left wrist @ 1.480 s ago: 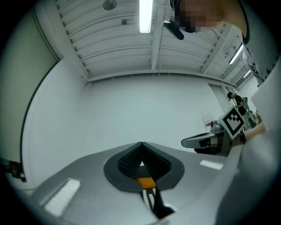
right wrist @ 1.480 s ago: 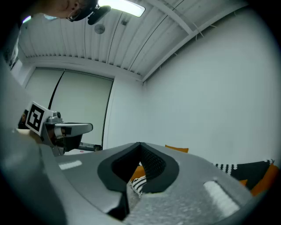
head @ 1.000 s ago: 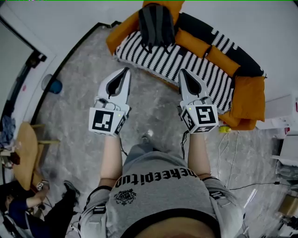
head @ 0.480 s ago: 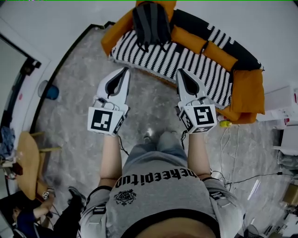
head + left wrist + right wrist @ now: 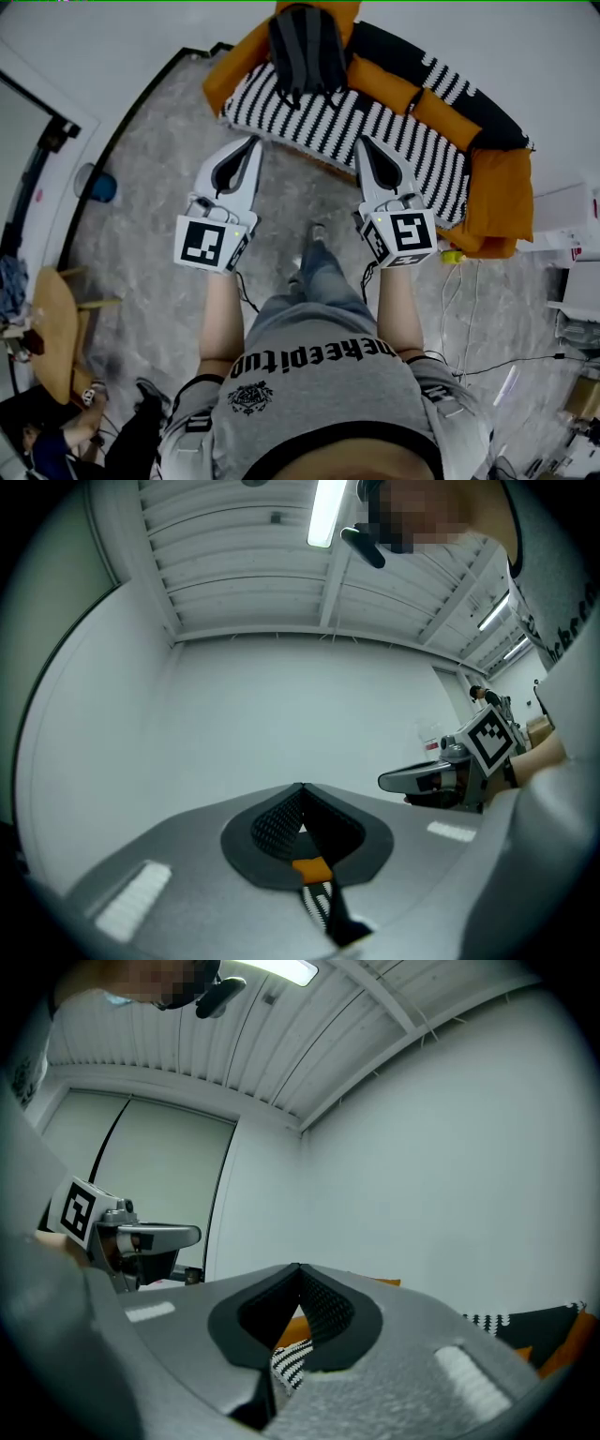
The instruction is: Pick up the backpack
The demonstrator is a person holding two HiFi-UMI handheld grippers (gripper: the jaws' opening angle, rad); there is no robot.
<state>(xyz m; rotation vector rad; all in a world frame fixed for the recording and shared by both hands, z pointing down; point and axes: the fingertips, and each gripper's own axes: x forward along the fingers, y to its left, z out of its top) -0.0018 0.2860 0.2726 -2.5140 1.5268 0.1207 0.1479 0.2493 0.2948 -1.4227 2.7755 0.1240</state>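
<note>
Both the left tool (image 5: pixel 251 142) and the right tool (image 5: pixel 366 146) are shut and empty, and the backpack (image 5: pixel 305 49) stands well ahead on the sofa (image 5: pixel 384 127), closer to the left tool.

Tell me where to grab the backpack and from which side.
Likely a grey strap on its near face, coming from the front of the sofa: the backpack stands propped against the orange backrest, so its rear is blocked. No top handle shows.

Dark grey backpack (image 5: pixel 305 47) ahead of white left gripper (image 5: pixel 253 143), on orange sofa (image 5: pixel 497 202) with black-and-white striped cover (image 5: pixel 366 127), grey marbled floor (image 5: pixel 159 187) below.
</note>
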